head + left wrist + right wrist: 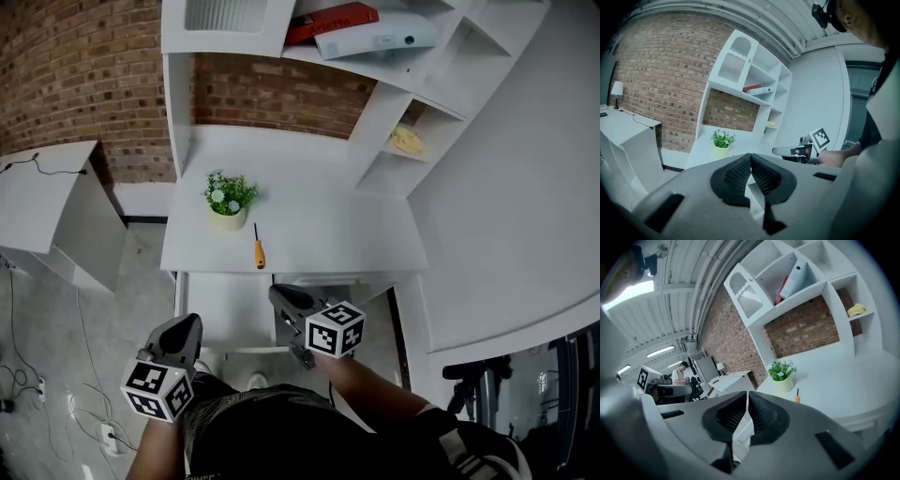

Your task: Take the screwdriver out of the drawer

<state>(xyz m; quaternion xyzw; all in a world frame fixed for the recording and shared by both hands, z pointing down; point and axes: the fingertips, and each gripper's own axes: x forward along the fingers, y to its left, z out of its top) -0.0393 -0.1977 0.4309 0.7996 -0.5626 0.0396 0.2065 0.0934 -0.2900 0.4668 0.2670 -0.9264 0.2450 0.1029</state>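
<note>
The screwdriver [259, 249], with an orange handle and a dark shaft, lies on the white desk top [319, 225] just right of a potted plant [229, 199]. In the right gripper view the screwdriver [797, 397] shows small beside the plant [783, 373]. My right gripper [278, 293] is shut and empty, held in front of the desk's front edge over the white drawer [225, 309]. My left gripper [191, 322] is also shut and empty, lower left, off the desk. Both sets of pads [740, 171] [761, 413] meet at their tips with nothing between them.
White shelves [375, 103] rise behind the desk, holding a red book [330, 21], a white binder [375, 37] and a yellow item [406, 141]. A brick wall [75, 75] stands behind and a second white desk [47, 187] at the left. Cables lie on the floor [56, 375].
</note>
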